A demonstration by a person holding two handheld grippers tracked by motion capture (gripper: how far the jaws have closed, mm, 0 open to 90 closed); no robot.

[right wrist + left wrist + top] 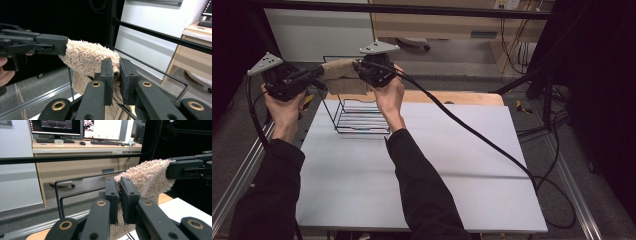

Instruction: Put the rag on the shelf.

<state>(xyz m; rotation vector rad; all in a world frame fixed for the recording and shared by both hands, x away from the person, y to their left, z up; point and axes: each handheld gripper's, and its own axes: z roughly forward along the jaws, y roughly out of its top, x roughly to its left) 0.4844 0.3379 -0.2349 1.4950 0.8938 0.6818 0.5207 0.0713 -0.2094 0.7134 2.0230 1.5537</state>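
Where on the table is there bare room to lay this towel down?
The table is bare right of the wire rack, across to its right edge, and along the whole near half in front of the rack, save for the forearms. The crowded spot is the far-left corner, where the rack stands with the towel held above it by both grippers.
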